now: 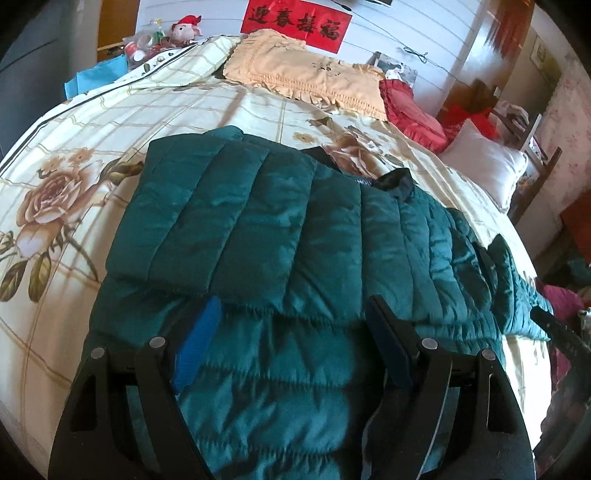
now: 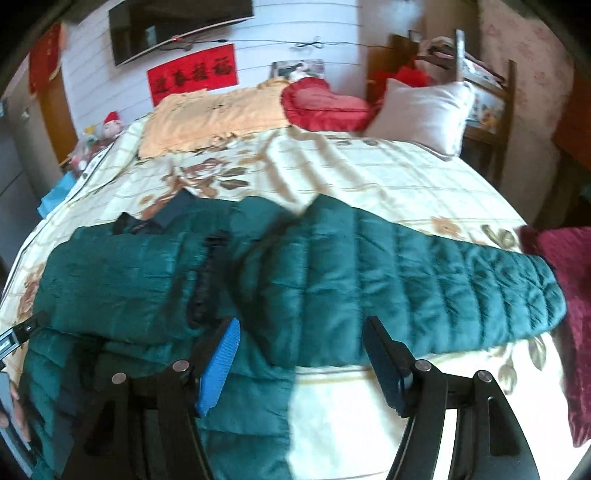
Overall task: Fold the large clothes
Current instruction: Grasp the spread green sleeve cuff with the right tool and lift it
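1. Left gripper: black two-finger tool, one blue pad and one dark pad. The jaws stand wide apart above the quilted fabric; nothing is clamped between the pads.
2. Right gripper: same build. The jaws stand apart over the jacket's near edge and the bare bedspread; nothing lies between the pads.
3. Task item: dark teal quilted puffer jacket, lying flat across the near part of the bed. In the left wrist view one sleeve is folded over the body. In the right wrist view the other sleeve stretches out flat to the right, its cuff close to a dark red crinkled cloth at the bed's right edge.
4. Support surface: cream bedspread with brown rose print and grid lines. Open bedspread lies left of the jacket and beyond its dark collar.
5. Far zone, at the wall: peach frilled pillow, red heart-shaped cushion, white pillow.
6. Far left corner: a clear bag of small items beside a plush toy with a red cap; contents not legible.
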Demonstrator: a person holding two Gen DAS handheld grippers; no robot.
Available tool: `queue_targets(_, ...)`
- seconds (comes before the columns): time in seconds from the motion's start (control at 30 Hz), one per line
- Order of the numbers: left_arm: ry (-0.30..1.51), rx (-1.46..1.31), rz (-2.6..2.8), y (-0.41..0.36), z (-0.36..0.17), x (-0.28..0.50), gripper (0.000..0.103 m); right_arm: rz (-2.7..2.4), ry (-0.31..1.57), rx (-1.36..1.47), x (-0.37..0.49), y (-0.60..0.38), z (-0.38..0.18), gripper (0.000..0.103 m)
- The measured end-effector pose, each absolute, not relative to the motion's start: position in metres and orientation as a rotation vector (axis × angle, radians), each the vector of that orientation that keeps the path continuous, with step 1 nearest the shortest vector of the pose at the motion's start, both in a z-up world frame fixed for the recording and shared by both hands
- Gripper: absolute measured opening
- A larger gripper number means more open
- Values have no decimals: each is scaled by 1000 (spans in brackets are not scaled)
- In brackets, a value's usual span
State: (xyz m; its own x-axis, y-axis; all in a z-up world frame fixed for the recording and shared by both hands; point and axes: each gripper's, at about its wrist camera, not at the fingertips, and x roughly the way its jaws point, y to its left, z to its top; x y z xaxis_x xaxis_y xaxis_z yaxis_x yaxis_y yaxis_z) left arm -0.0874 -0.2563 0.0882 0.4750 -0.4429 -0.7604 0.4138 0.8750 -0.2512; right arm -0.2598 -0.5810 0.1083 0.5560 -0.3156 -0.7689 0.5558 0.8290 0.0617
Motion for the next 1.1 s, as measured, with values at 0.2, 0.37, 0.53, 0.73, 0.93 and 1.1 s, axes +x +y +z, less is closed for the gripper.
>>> queue_targets(0.2, 931, -19, -506, -247, 79, -106, 81, -588, 843, 347, -289, -611, 100, 69)
queue_targets(0.37, 940, -38, -496, -243, 76, -112, 81, -652, 839, 366, -311, -638, 96, 69)
queue_targets(0.53, 912, -46, -497, -243, 83, -117, 81, -734, 839, 405, -338, -677, 91, 71)
queue_targets(0.73, 915, -62, -504, -244, 84, -118, 81, -833, 824, 451, -369, -719, 89, 71)
queue_targets(0.93, 931, -45, -512, -249, 77, -122, 81, -948, 794, 511, -397, -762, 88, 72)
queue_targets(1.1, 930, -53, -521, -249, 76, -124, 81, -1020, 783, 617, -415, -798, 79, 72)
